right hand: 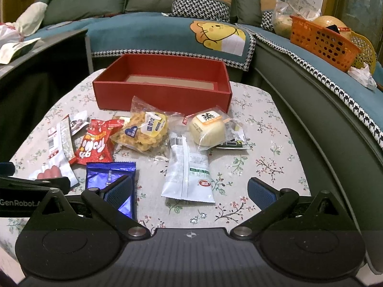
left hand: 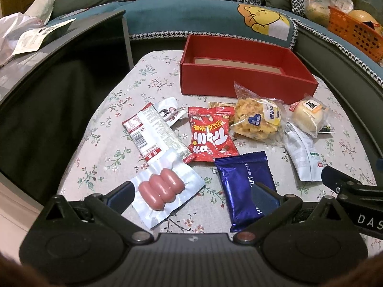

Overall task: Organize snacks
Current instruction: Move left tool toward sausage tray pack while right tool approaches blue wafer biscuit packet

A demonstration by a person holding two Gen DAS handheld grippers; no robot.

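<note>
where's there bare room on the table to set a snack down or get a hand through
Free: the cloth right of the white pouch and bun, out to the table edge; the red box looks empty. A smaller bare patch lies left of the sausage pack. Crowded: the snack row in front of the box.

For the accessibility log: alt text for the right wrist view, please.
Open right tongs hover over a floral tablecloth strewn with snack packets, a white pouch nearest between the fingers. Behind the snacks sits an empty red box, then a teal sofa.
</note>
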